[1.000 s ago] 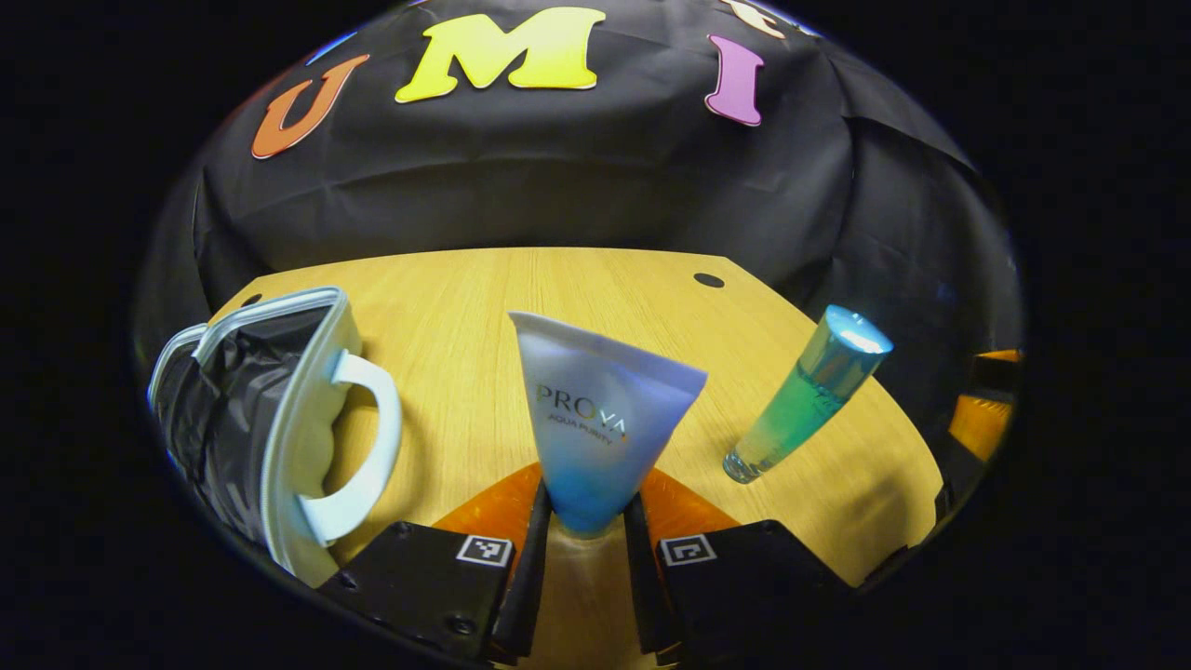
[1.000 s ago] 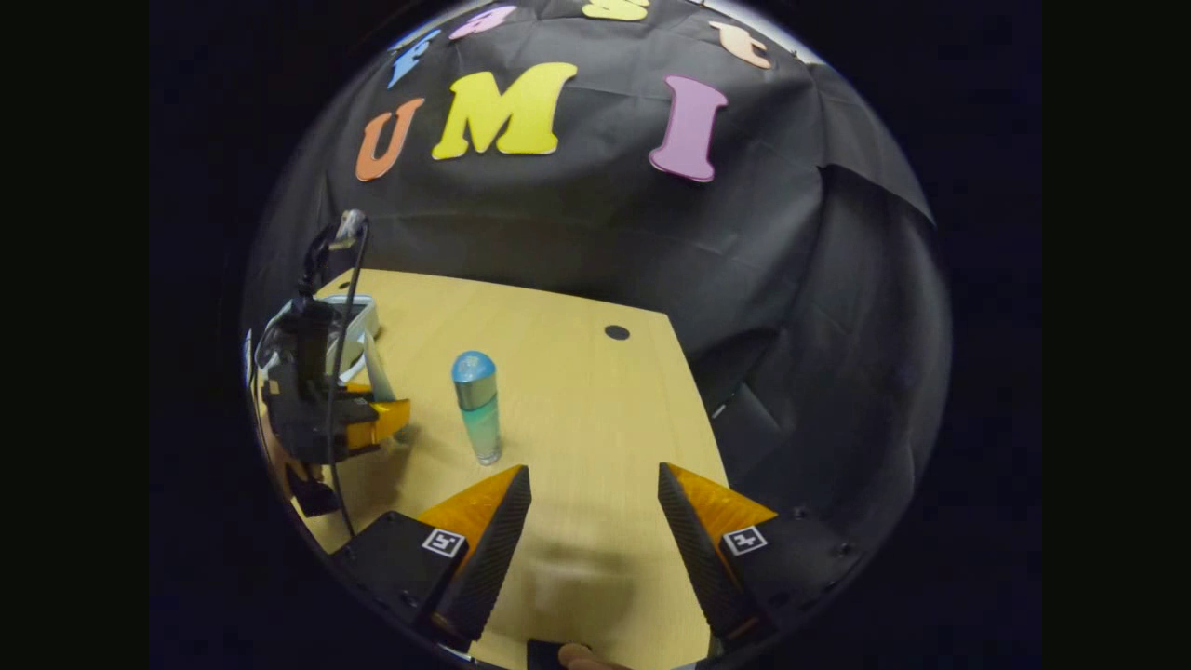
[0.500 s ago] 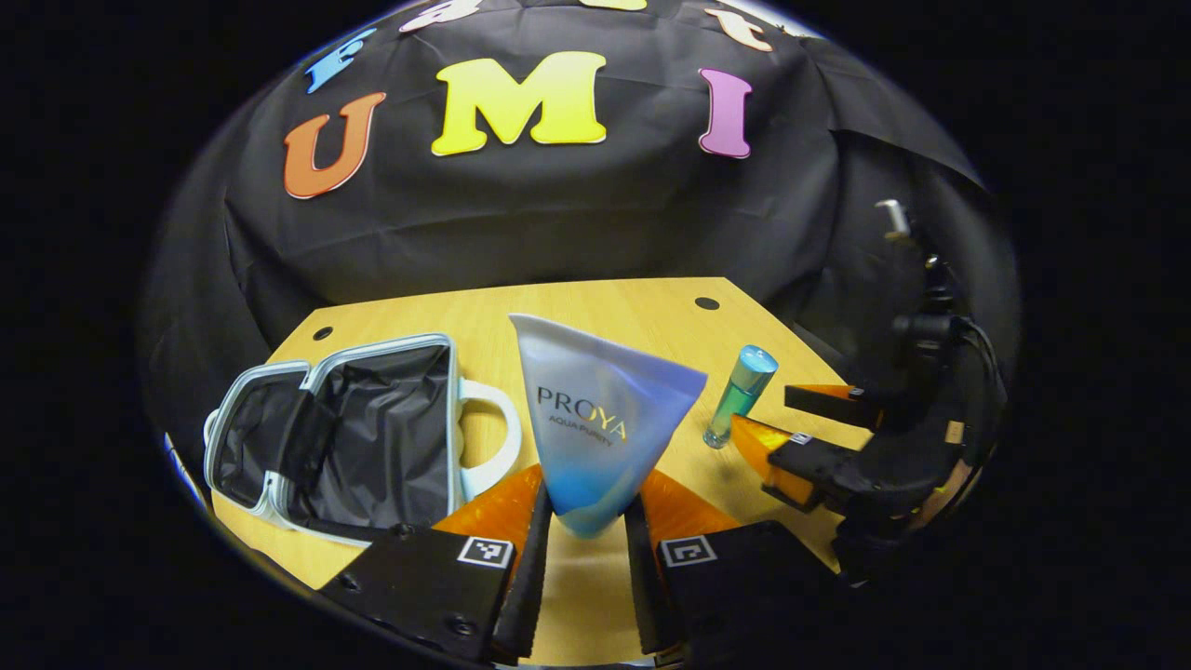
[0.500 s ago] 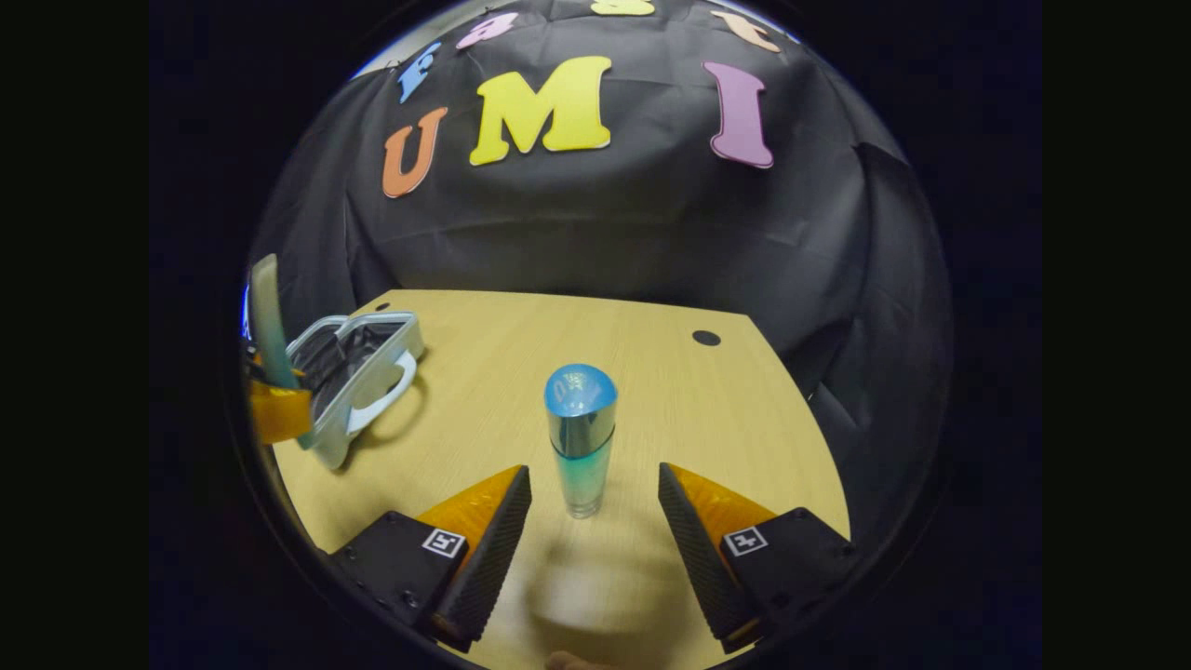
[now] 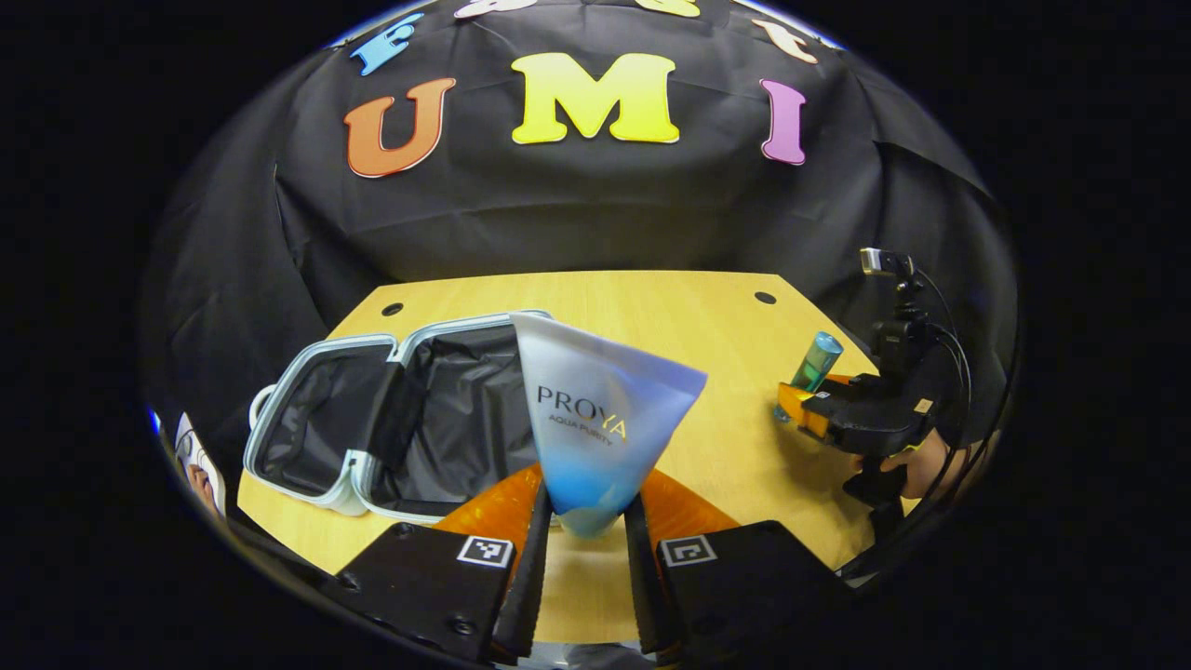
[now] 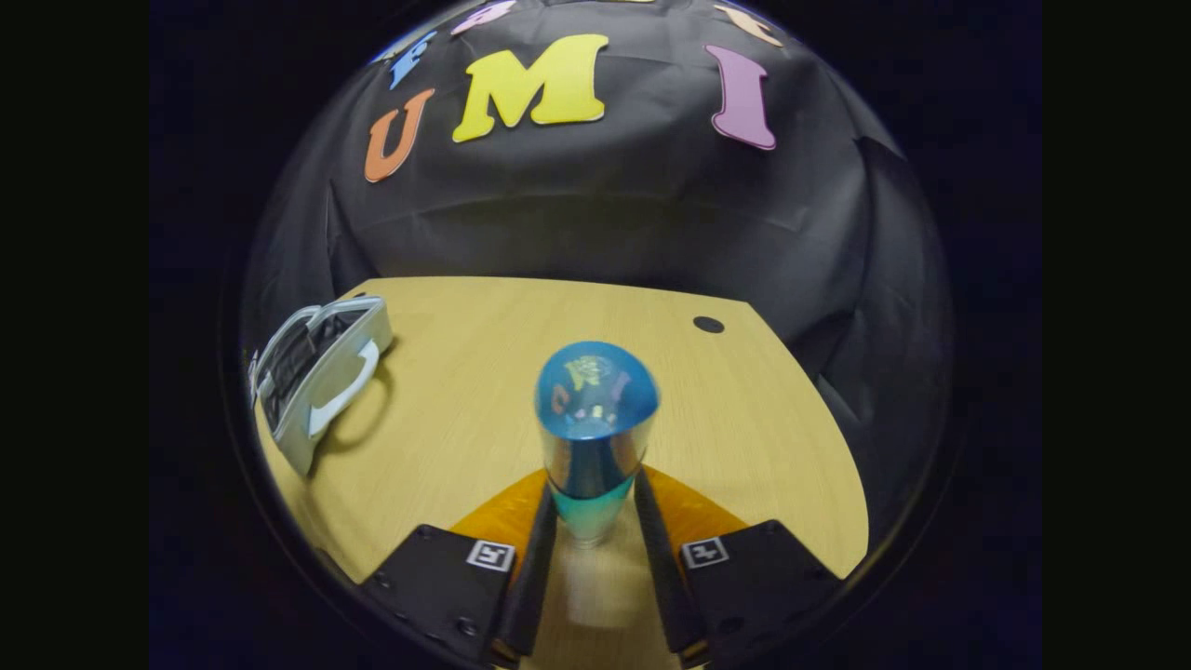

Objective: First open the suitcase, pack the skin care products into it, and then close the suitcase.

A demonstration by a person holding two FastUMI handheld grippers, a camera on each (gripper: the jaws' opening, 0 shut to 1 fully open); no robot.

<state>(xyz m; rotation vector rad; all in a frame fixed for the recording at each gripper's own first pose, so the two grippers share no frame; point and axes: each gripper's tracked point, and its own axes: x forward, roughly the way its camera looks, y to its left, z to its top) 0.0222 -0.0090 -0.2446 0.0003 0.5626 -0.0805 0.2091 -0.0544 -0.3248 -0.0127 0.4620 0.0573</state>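
My left gripper (image 5: 586,521) is shut on a frosted blue-and-white tube (image 5: 600,409), holding it upright by its narrow lower end. Behind and left of the tube lies the open pale-rimmed suitcase (image 5: 307,465) with its black lining showing. My right gripper (image 6: 591,526) is shut on a green bottle with a shiny blue cap (image 6: 591,437), which stands upright on the wooden table (image 6: 465,409). In the left gripper view that right gripper (image 5: 809,414) shows at the right, around the green bottle (image 5: 817,358), with a hand (image 5: 921,470) behind it. The suitcase (image 6: 321,372) sits at the left in the right gripper view.
The black cloth wall closes the table's far side. A small dark hole (image 6: 708,325) marks the table near its far right corner, another hole (image 5: 392,309) near the far left. Bare tabletop lies between the suitcase and the bottle.
My right gripper moved forward around the green bottle and shut on it. My left gripper swung left with the tube, so the open suitcase now lies right behind it.
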